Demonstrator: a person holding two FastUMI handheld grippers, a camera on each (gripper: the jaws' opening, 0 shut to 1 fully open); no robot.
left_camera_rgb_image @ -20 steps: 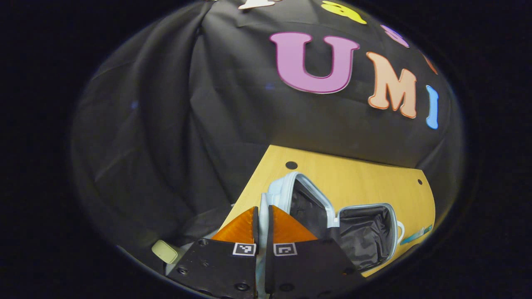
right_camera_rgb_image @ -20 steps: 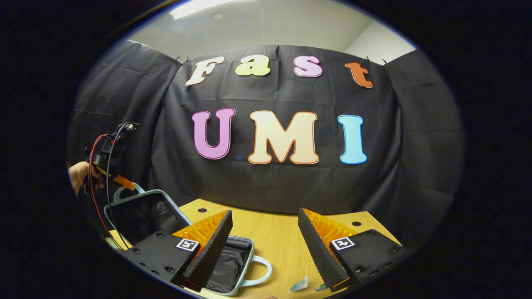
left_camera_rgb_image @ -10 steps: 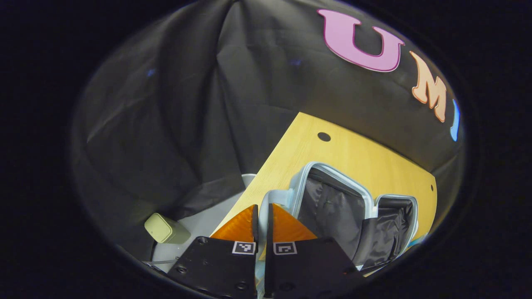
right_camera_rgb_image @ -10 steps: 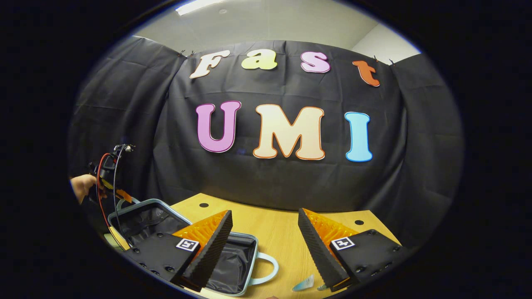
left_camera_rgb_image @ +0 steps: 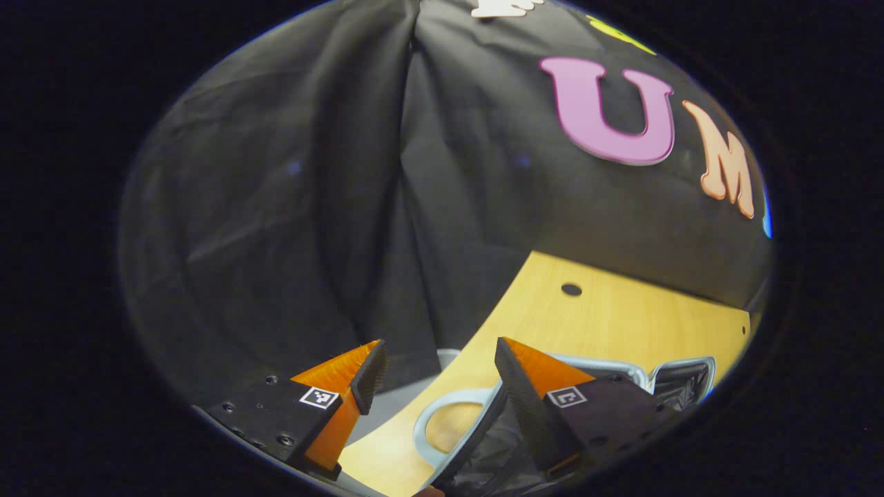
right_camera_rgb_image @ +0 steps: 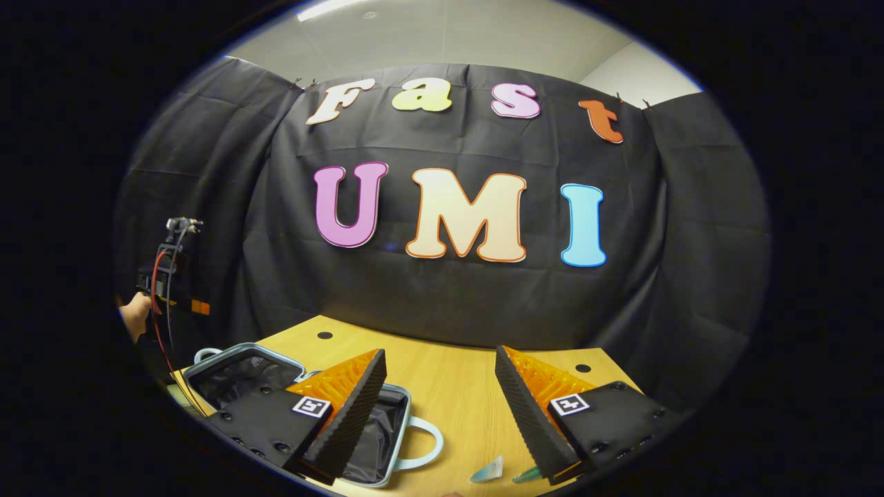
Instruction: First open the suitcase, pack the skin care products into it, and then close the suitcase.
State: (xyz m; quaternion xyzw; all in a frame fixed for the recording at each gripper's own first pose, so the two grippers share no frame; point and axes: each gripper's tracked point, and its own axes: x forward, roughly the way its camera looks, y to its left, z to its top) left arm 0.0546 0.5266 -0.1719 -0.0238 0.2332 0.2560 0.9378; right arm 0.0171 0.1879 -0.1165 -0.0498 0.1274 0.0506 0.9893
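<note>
**Hand-held grippers both released, suitcase lying open for packing**

Hand-held gripper on our left (left_camera_rgb_image: 436,373) has its fingers spread apart with nothing between them. In the left gripper view it hangs just over the near left edge of the surface (left_camera_rgb_image: 621,321), above the pale handle loop (left_camera_rgb_image: 442,431) of the suitcase (left_camera_rgb_image: 680,376). We judge it sits there because the lid work is done and the fingers need to be free. In the right gripper view we see the same tool farther off (right_camera_rgb_image: 173,286), held up by a hand (right_camera_rgb_image: 131,317) above and left of the case, clear of the lid.

Moving rightward, the suitcase (right_camera_rgb_image: 242,373) lies flat on the surface (right_camera_rgb_image: 449,376) with both halves spread open, dark lining facing up, so things can be dropped straight in. A second handle (right_camera_rgb_image: 421,445) points toward the middle of the surface.

Further right, two small skin care products (right_camera_rgb_image: 487,473) lie on the surface just beside that handle, outside the case; what exactly they are is too small to tell. Our right hand-held gripper (right_camera_rgb_image: 438,376) hovers over them with its fingers wide apart and empty, which we read as readiness to come down on the nearer item. Opening looks finished; packing is not yet begun.
</note>
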